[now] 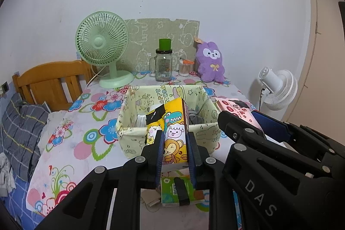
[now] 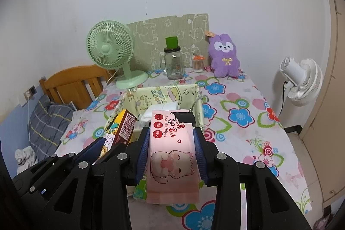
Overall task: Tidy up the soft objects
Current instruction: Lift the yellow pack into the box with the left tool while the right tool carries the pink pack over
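Note:
My left gripper (image 1: 175,141) is shut on a yellow cartoon tissue pack (image 1: 173,133), held tilted above the front of a pale yellow fabric basket (image 1: 133,135). My right gripper (image 2: 171,141) is shut on a pink wet-wipes pack (image 2: 172,156) with a cat picture, held above the basket's (image 2: 166,92) near edge. The tissue pack also shows in the right wrist view (image 2: 120,128), to the left of the wipes. The right gripper with the wipes (image 1: 239,110) shows at right in the left wrist view. White and grey items lie inside the basket.
The table has a floral cloth (image 2: 239,115). At the back stand a green fan (image 1: 103,46), a glass jar with green lid (image 1: 163,66), a cotton-swab cup (image 1: 186,67) and a purple plush (image 1: 211,61). A green pack (image 1: 179,189) lies under my left gripper. A white fan (image 2: 301,81) stands right, a bed (image 1: 25,122) left.

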The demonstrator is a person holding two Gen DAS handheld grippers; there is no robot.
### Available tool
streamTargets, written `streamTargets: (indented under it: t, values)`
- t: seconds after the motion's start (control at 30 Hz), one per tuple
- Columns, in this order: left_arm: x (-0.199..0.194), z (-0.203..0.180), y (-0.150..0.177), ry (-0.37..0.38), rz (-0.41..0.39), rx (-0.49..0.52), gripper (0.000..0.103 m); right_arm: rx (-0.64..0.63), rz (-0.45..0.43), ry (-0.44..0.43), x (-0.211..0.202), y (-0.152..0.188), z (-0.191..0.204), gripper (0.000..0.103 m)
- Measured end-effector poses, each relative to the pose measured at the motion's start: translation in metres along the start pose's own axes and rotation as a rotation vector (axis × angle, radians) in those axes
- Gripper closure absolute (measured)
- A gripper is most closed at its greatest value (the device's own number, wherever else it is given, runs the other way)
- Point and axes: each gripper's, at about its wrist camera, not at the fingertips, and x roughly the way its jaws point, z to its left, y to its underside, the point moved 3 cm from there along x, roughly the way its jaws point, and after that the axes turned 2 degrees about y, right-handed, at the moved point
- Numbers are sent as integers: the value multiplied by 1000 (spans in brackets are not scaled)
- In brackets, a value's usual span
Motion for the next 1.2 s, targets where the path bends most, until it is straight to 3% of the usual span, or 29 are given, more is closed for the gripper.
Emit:
streamTargets:
  t: [1.2]
  values:
    - [52,9,-53,-27,-34,22,84,-8,-31,3,55,-57,-6,60]
